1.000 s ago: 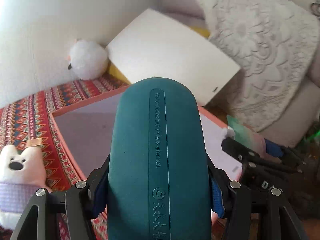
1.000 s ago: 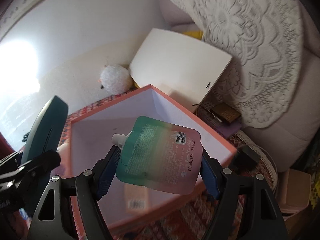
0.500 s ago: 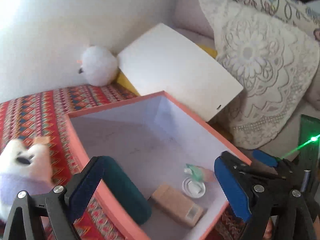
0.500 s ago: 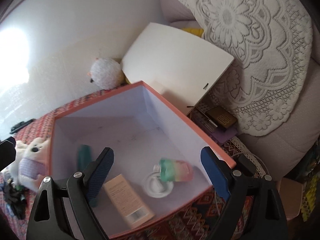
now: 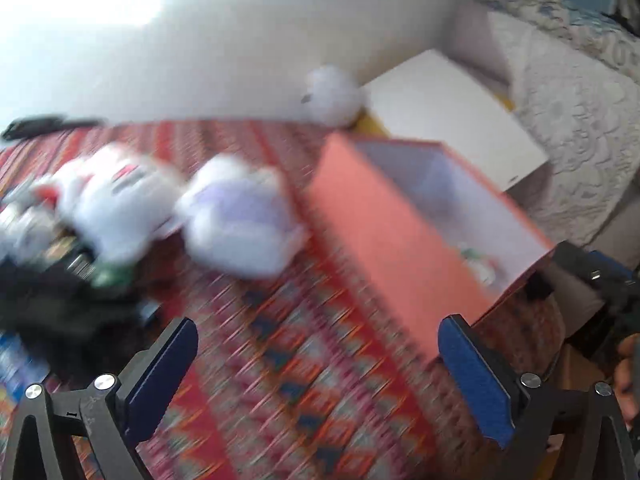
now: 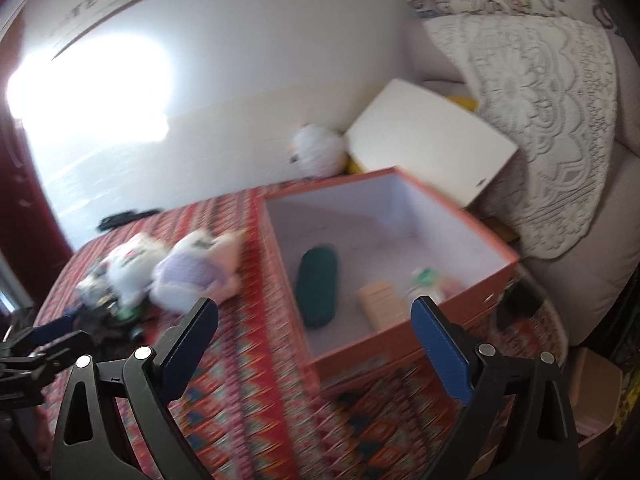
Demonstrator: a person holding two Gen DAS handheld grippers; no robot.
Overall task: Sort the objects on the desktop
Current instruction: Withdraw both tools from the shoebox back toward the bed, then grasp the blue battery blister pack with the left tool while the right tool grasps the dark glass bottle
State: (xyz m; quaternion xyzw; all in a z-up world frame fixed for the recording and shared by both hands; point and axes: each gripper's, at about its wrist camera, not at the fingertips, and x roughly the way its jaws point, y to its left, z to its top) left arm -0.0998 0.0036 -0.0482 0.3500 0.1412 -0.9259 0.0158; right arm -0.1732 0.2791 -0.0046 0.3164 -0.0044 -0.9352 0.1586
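Observation:
The orange box point(image 6: 404, 346) point(image 5: 384, 240) stands open on the patterned cloth. Inside it lie a teal case point(image 6: 317, 284), a tan packet point(image 6: 380, 304) and a green-pink pouch point(image 6: 430, 280). My right gripper point(image 6: 314, 344) is open and empty, hanging above the box's near left corner. My left gripper point(image 5: 318, 368) is open and empty above the cloth, left of the box. Two white plush toys point(image 5: 236, 220) point(image 5: 116, 200) lie left of the box; they also show in the right wrist view point(image 6: 196, 272). Both views are motion-blurred.
A pile of dark small items point(image 5: 60, 292) lies at the far left. A white fluffy toy point(image 6: 318, 152) and a white board point(image 6: 432, 144) lean at the wall behind the box. A lace cushion point(image 6: 552, 120) is at the right.
Both grippers opened, dropping the teal case and the pouch into the box, then pulled back and swung left. The plush toys and the pile are now in view.

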